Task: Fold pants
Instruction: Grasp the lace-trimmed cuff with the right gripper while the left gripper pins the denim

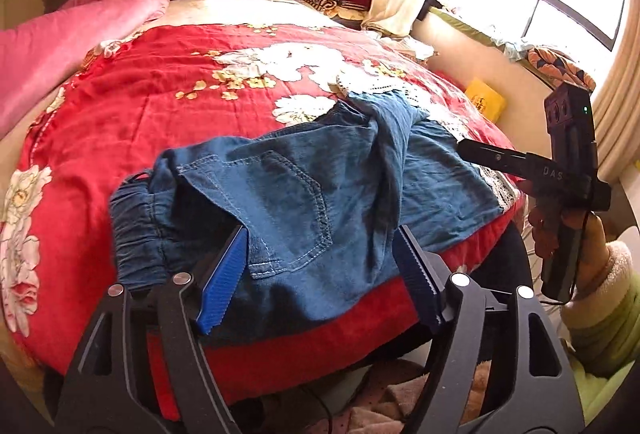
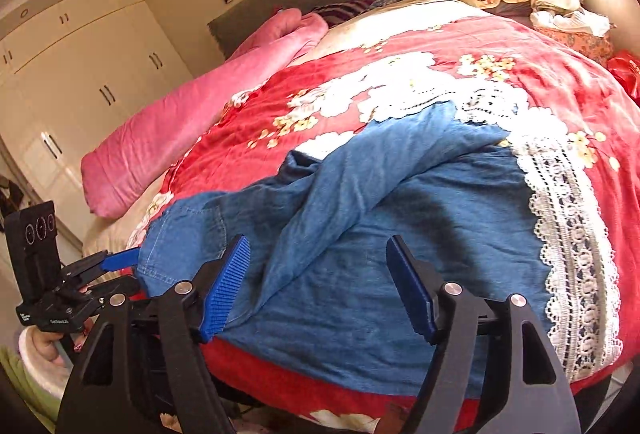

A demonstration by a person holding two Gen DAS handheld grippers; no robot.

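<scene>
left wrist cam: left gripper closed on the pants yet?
No. The left gripper has its blue fingers spread wide over the denim pants, clamping no cloth.

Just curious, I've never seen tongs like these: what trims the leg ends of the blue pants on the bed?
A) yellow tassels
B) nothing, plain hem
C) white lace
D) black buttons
C: in the right wrist view a band of white lace runs along the edge of the blue pants.
</scene>
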